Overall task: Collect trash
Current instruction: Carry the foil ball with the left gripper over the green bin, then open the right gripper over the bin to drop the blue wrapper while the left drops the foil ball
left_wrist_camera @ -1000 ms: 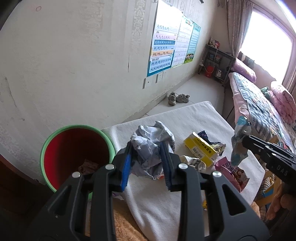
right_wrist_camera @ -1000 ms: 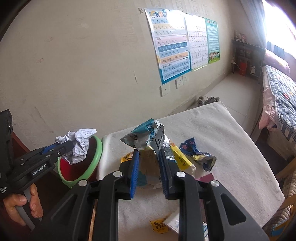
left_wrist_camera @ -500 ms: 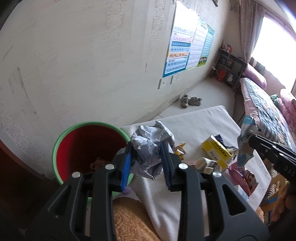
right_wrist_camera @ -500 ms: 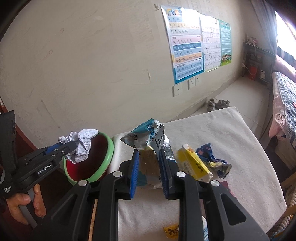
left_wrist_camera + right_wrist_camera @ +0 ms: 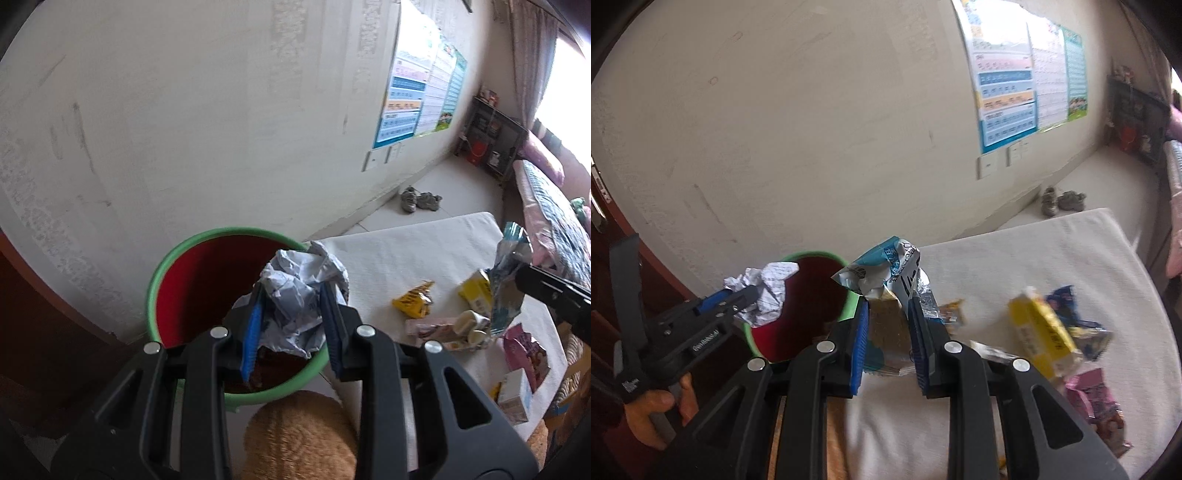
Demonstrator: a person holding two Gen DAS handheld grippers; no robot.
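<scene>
Crumpled paper gripped in left tool over bin.

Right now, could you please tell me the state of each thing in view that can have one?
Left gripper: shut on the paper ball, over the bin.
Right gripper: shut on the teal wrapper, beside the bin.
Bin: open-topped, some trash at the bottom.
Yellow carton: lying on the cloth.
Pink wrapper: lying on the cloth.
Yellow wrapper: crumpled on the cloth.

Crumpled matt paper, glossy plastic bin
</scene>
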